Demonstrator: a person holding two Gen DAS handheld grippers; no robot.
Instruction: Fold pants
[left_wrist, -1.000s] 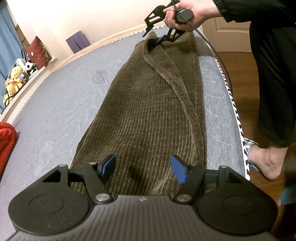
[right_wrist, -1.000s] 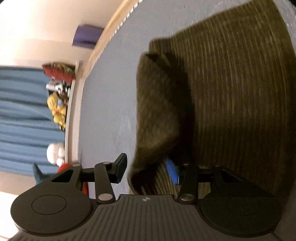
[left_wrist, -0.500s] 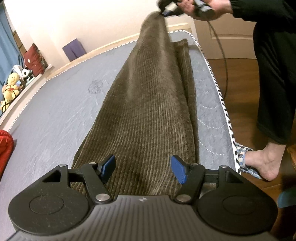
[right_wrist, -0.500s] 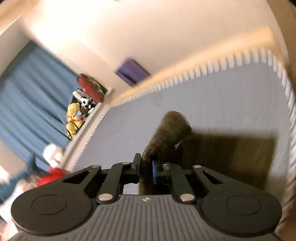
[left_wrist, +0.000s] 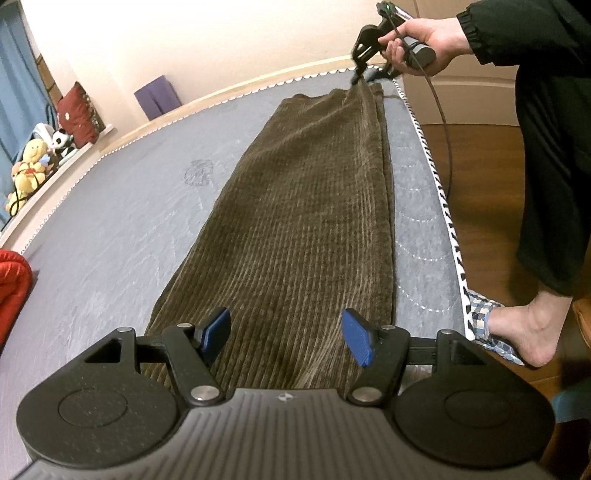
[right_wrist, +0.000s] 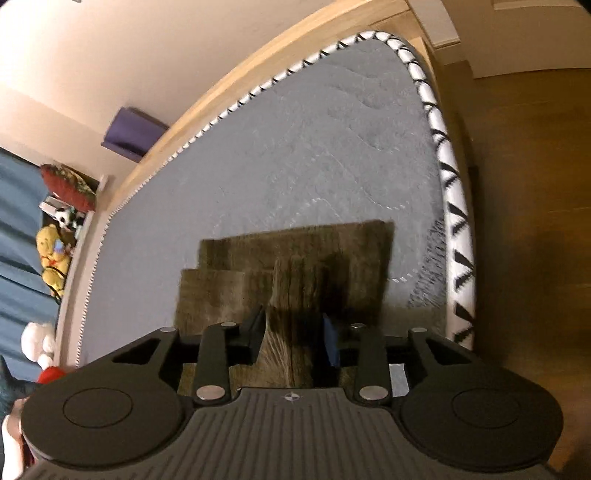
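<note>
The brown corduroy pants (left_wrist: 306, 229) are lying flat along the bed (left_wrist: 110, 221), already halved lengthwise with one leg stacked on the other, stretching away ahead of the left gripper (left_wrist: 286, 332), whose fingers are standing spread with nothing between them. At the far end, the right gripper (right_wrist: 293, 334) is hovering over the hems with a ridge of cloth between its partly parted fingers; whether they are gripping it I cannot tell. The crosswise folds appear to be remaining.
</note>
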